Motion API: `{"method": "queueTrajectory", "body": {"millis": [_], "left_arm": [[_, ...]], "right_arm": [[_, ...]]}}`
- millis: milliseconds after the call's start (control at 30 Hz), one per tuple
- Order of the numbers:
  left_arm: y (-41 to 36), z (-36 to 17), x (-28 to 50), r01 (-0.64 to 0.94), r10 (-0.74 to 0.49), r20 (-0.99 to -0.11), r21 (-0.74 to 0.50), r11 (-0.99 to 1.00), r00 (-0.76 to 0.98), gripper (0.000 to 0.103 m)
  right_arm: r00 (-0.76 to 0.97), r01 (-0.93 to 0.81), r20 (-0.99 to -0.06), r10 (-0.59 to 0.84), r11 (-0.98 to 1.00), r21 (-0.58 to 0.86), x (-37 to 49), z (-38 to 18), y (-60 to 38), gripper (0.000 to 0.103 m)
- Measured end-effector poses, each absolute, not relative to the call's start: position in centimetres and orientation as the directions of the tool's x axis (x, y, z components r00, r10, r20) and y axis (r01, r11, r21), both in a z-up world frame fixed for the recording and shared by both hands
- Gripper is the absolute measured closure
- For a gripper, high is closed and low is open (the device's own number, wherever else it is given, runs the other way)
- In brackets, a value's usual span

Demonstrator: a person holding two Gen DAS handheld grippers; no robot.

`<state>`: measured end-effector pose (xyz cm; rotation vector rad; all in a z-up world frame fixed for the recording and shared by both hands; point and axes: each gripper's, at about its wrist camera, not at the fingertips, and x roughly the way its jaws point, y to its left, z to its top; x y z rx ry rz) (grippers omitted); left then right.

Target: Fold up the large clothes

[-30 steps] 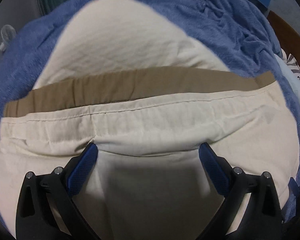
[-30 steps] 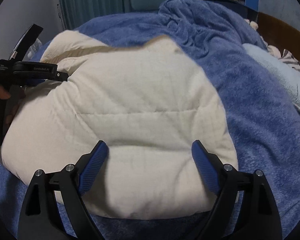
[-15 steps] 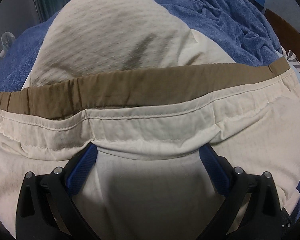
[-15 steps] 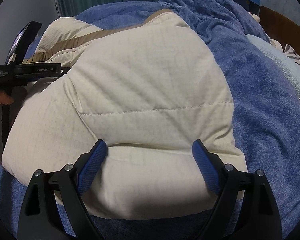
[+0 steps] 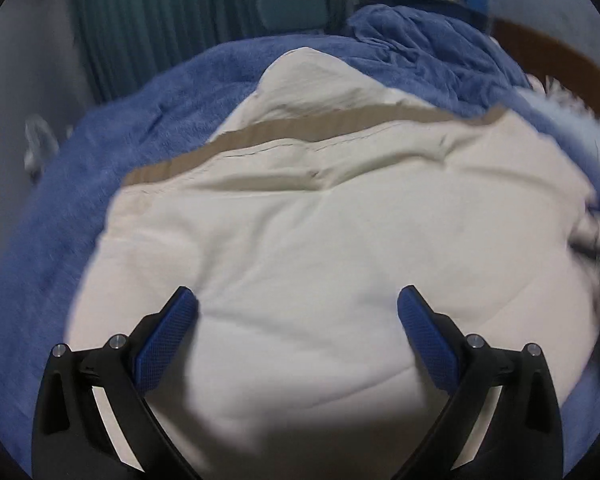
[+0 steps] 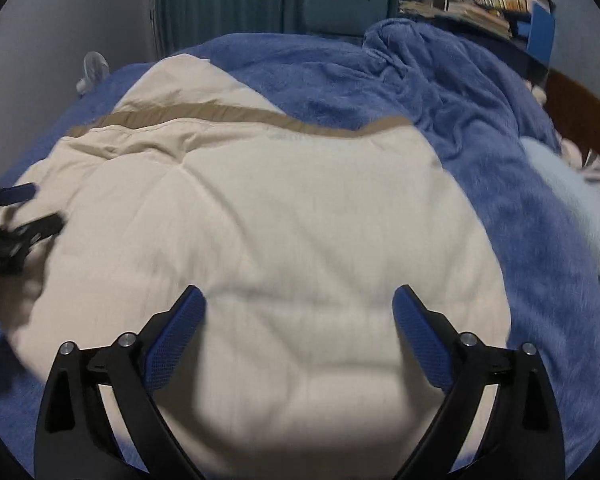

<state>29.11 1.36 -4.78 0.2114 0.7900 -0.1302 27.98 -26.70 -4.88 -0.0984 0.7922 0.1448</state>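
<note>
Both grippers released the cream garment (image 5: 339, 240), which now lies folded on the blue blanket (image 6: 499, 152). Left gripper (image 5: 298, 314) and right gripper (image 6: 300, 312) spread, empty; next fold can start

Cream quilted garment (image 6: 284, 216) with a tan band along its far edge, spread folded on a fuzzy blue blanket (image 6: 479, 152). Right gripper (image 6: 300, 312) above the near part, blue-padded fingers (image 6: 176, 336) spread wide, nothing between them. Left gripper (image 6: 16, 220) blurred at the garment's left edge. Teal curtains (image 6: 236, 0) behind.
</note>
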Motion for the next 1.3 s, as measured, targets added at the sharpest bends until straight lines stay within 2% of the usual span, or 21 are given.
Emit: {"method": "queueTrajectory", "body": {"millis": [133,267,367,400,467,600,700,933,1167,1300], "left_arm": [[4.5,-4.1,30.7,0.159,-0.042,-0.743,0.088,0.983,0.668,0.006],[6.2,-4.0,33.6,0.159,-0.022,-0.763,0.106,0.982,0.646,0.006],[8.1,-3.5,35.0,0.095,0.004,-0.736,0.093,0.991,0.677,0.006],[9.5,-3.4,34.7,0.019,0.048,-0.711,0.086,0.996,0.701,0.006],[11.7,-4.0,34.1,-0.045,0.046,-0.703,0.02,0.999,0.709,0.006],[16.3,-7.0,32.5,0.015,-0.252,-0.718,-0.32,0.947,0.649,0.006],[19.1,-8.3,32.4,0.062,-0.421,-0.677,-0.487,0.871,0.604,0.006],[19.5,-9.0,35.5,0.14,-0.508,-0.701,-0.513,0.847,0.5,0.007],[20.9,-10.4,34.6,0.199,-0.582,-0.657,-0.564,0.801,0.479,0.007],[19.9,-10.9,36.0,0.227,-0.586,-0.646,-0.554,0.801,0.49,0.007]], "right_arm": [[0.71,-0.11,-0.704,-0.012,0.986,-0.127,31.2,-4.7,-26.4,0.007],[0.698,-0.056,-0.708,-0.108,0.977,-0.204,35.0,-4.9,-28.1,0.007],[0.676,0.014,-0.718,-0.168,0.976,-0.215,36.7,-5.3,-30.6,0.007],[0.669,0.028,-0.725,-0.163,0.98,-0.195,36.9,-5.6,-31.8,0.007],[0.661,0.025,-0.743,-0.102,0.993,-0.115,36.7,-6.1,-33.5,0.007],[0.669,0.018,-0.744,-0.001,1.0,0.015,34.9,-6.6,-35.6,0.007],[0.67,-0.024,-0.738,0.079,0.996,0.085,33.8,-6.4,-36.3,0.007],[0.617,-0.085,-0.747,0.248,0.965,0.25,34.4,-6.3,-39.5,0.009],[0.519,-0.112,-0.747,0.416,0.899,0.423,35.3,-8.5,-42.7,0.01],[0.473,-0.123,-0.729,0.496,0.856,0.502,36.5,-10.1,-43.4,0.01]]}}
